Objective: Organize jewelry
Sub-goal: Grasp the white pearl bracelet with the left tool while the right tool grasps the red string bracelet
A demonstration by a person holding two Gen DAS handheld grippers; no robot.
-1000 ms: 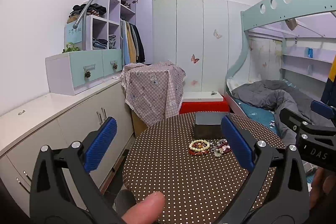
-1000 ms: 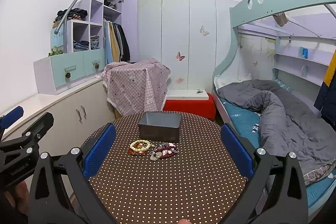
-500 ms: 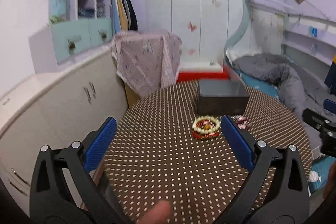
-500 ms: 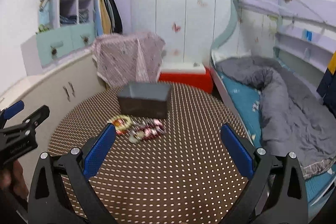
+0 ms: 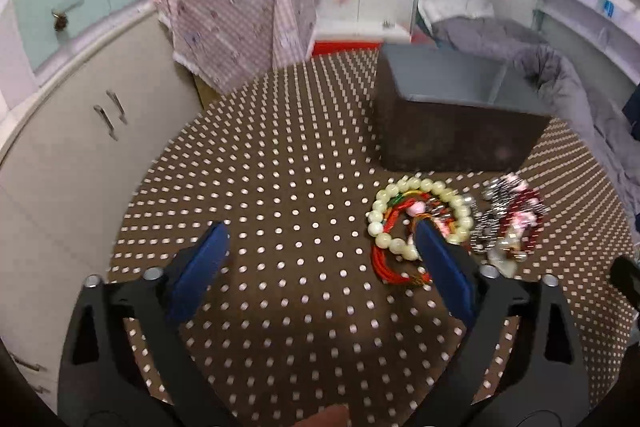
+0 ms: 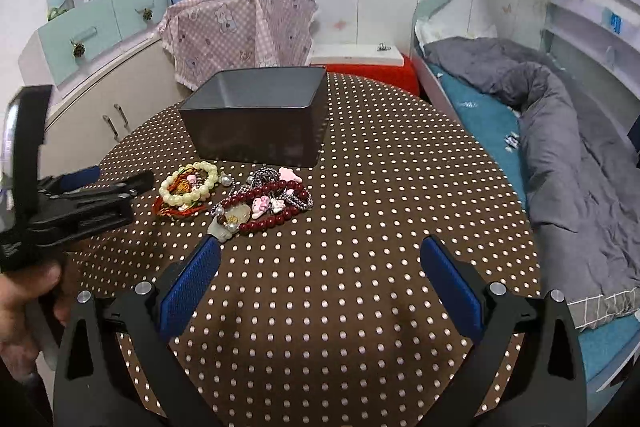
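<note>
A pale bead bracelet [image 5: 420, 211] lies over red cord strands [image 5: 382, 259] on the brown dotted round table [image 5: 280, 187]. Right of it sits a heap of dark red beads, chain and pink charms [image 5: 508, 223]. A dark grey open box [image 5: 456, 115] stands just behind them. My left gripper [image 5: 320, 247] is open, low over the table, its right finger at the pale bracelet's near edge. In the right wrist view the bracelet [image 6: 190, 185], the heap [image 6: 268, 203] and the box [image 6: 256, 119] show ahead. My right gripper [image 6: 320, 267] is open and empty, nearer than the heap.
The left gripper [image 6: 92, 199] crosses the right wrist view at the left, beside the bracelet. White cabinets [image 5: 80, 131] stand left of the table, a pink checked cloth [image 6: 240, 27] covers something behind it, and a bed with grey bedding [image 6: 560, 131] runs along the right.
Both grippers have dropped and moved forward toward the jewelry. The left gripper now reaches the pale bracelet. Both stay open.
</note>
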